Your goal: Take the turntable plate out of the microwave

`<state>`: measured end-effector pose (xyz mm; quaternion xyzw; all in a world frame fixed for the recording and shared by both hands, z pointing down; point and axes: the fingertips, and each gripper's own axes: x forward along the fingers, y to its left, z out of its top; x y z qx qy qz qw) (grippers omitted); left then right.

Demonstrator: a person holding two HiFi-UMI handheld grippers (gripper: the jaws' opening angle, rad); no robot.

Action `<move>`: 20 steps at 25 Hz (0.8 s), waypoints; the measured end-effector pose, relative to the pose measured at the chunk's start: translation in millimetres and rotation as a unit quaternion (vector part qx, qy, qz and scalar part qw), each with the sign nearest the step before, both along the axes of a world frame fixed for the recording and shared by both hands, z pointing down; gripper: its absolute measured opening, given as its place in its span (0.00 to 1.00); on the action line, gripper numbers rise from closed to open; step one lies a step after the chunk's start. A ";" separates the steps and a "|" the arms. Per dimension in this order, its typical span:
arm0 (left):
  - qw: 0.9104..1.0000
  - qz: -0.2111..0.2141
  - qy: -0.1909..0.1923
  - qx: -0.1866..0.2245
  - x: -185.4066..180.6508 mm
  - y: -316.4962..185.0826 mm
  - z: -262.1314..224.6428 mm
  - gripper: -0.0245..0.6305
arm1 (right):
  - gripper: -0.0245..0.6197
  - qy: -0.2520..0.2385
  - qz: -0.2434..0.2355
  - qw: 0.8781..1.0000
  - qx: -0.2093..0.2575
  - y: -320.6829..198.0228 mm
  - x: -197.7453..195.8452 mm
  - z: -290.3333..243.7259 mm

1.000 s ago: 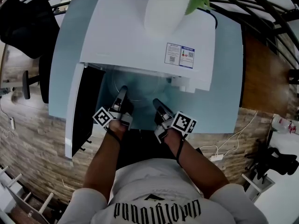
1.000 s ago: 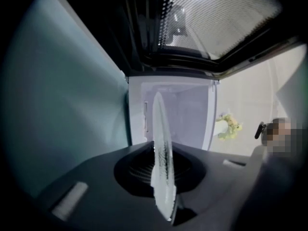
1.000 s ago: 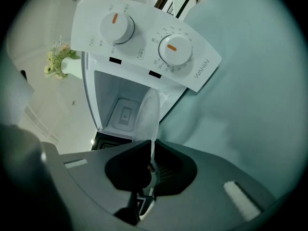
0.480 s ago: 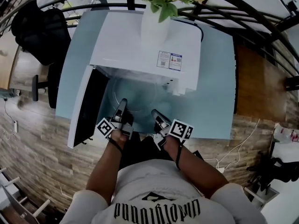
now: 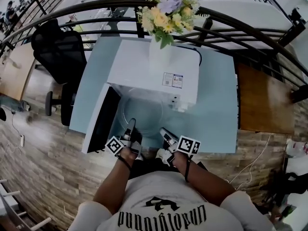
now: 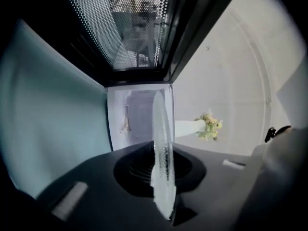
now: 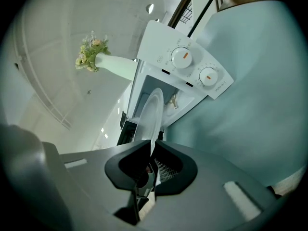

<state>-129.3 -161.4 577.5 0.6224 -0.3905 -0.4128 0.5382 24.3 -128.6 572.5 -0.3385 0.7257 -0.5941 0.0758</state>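
left gripper (image 5: 130, 122): we pinch the turntable plate (image 5: 144, 110) rim | right gripper (image 5: 163, 130): we pinch it too | it hangs before the open microwave (image 5: 154, 66)

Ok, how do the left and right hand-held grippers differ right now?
The left hand-held gripper clamps the turntable plate beside the open door; the right hand-held gripper clamps it nearer the knobs. The left's marker cube sits to its left, the right's to its right. Both are shut on the plate's near rim.
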 end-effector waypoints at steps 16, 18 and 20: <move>0.997 0.074 0.000 0.017 -20.8 60.2 -30.3 0.16 | 0.09 -0.004 0.064 0.997 0.030 80.8 -26.1 -28.0; 0.996 0.086 -0.004 0.023 -20.9 70.3 -34.5 0.16 | 0.09 -0.003 0.074 0.997 0.035 93.8 -26.9 -32.1; 0.995 0.096 -0.006 0.026 -20.5 82.0 -38.6 0.16 | 0.09 -0.002 0.082 0.996 0.039 108.1 -27.2 -36.2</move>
